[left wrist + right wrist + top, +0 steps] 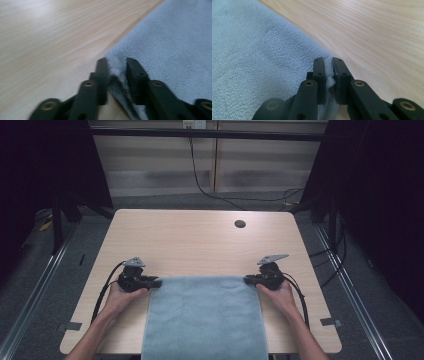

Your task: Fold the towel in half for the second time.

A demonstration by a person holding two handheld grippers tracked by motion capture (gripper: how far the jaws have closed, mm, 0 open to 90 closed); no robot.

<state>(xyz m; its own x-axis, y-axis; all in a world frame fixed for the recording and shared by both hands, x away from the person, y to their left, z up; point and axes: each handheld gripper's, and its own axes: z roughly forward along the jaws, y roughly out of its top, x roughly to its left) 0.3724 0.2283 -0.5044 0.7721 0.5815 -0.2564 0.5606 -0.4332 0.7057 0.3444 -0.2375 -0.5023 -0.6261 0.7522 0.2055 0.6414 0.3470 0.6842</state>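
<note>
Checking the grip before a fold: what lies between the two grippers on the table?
In the high view, the far edge of the grey towel spans from the left gripper to the right gripper, each pinching a corner.

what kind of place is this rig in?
Probably a lab recording booth, not a home. A bare wooden table stands between dark curtains, with floor rails and loose cables behind it. The one work item is a grey towel, held at its far corners by two handheld tongs.

Pale grey-blue terry towel (205, 317), plain, looped nap; light wood-grain counter (200, 240) with dark round hole (240, 224); black grippers, grey top plates
</note>
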